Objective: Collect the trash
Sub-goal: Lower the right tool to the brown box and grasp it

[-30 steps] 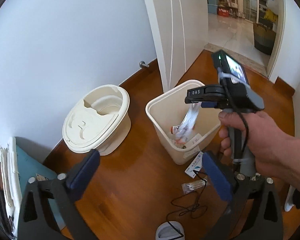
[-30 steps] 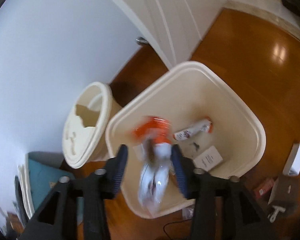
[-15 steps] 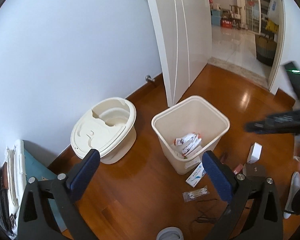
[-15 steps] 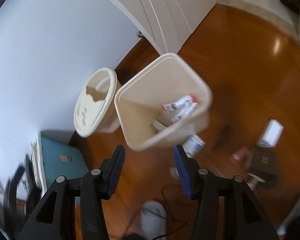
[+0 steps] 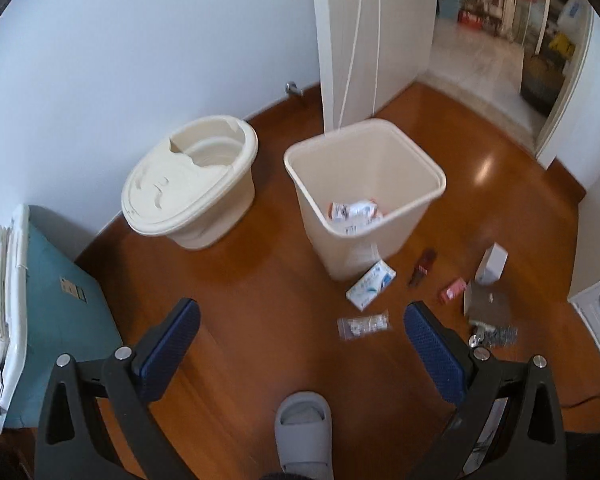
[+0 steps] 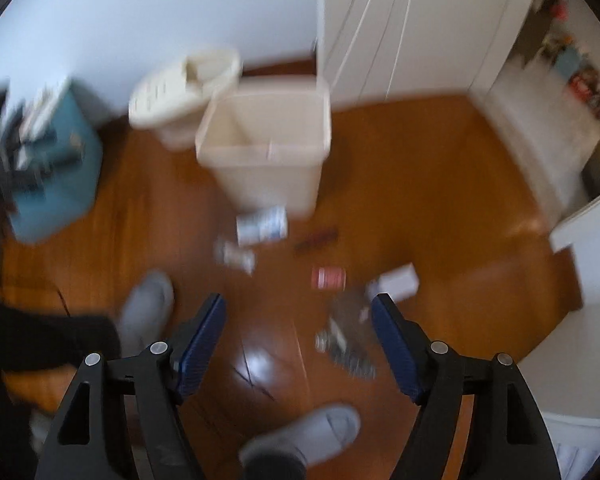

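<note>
A cream trash bin [image 5: 384,236] stands on the wood floor with wrappers [image 5: 354,212] inside; it also shows in the right wrist view [image 6: 268,172]. Trash lies on the floor to its right: a white-blue packet [image 5: 371,285], a clear bag [image 5: 364,325], a red packet [image 5: 452,290], a white box [image 5: 491,263] and a grey bag [image 5: 488,310]. My left gripper [image 5: 302,344] is open and empty, held above the floor in front of the bin. My right gripper [image 6: 300,340] is open and empty above the floor near the red packet [image 6: 328,278]; its view is blurred.
The bin's round lid unit [image 5: 188,188] stands left of the bin by the wall. A teal box [image 5: 48,320] sits at far left. A white door [image 5: 372,36] stands behind the bin. The person's grey slippers [image 5: 303,432] [image 6: 300,436] are on the floor below.
The right gripper let a wrapper fall into the bin, then pulled back and swung down to the right over the floor trash. The left gripper backed away and rose slightly.
</note>
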Demonstrator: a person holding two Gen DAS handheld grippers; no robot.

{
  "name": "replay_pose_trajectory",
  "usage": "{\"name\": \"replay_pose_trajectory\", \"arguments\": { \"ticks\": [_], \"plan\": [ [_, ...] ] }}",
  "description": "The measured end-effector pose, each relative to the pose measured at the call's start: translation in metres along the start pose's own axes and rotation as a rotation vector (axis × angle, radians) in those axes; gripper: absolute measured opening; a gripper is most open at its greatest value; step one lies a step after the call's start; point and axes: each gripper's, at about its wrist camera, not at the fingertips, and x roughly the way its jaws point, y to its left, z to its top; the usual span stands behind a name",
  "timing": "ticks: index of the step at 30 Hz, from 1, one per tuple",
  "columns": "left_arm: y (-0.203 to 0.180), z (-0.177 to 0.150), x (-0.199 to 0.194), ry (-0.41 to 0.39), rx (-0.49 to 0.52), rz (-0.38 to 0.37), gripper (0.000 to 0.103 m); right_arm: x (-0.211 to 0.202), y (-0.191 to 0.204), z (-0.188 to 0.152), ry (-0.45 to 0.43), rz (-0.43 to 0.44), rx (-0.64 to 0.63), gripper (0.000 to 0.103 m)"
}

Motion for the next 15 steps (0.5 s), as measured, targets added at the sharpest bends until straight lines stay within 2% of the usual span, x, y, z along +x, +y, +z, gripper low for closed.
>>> {"name": "replay_pose_trajectory", "arguments": {
  "ticks": [2,4,7,9,11,13,15],
  "plan": [
    [-0.020,0.005,0.006,-0.020,0.078,0.023,0.103,0.038,-0.010,-0.024,0.065,-0.006,-0.028,0.077],
    [-0.036,0.009,0.010,-0.032,0.120,0.021,0.103,0.082,-0.032,-0.047,0.121,0.012,0.024,0.077],
    [-0.067,0.017,0.025,0.000,0.189,-0.040,0.103,0.139,-0.064,-0.076,0.162,0.055,0.101,0.077],
    [-0.087,0.020,0.034,0.018,0.256,-0.069,0.103,0.176,-0.074,-0.085,0.198,0.061,0.098,0.077],
    [-0.108,0.019,0.043,0.019,0.346,-0.073,0.103,0.214,-0.079,-0.090,0.233,0.064,0.036,0.077],
    [-0.125,0.017,0.052,0.024,0.425,-0.068,0.103,0.243,-0.080,-0.087,0.244,0.065,-0.027,0.077],
    [-0.137,0.015,0.063,0.059,0.462,-0.113,0.103,0.274,-0.080,-0.077,0.237,0.049,-0.080,0.077]
  ]
}}
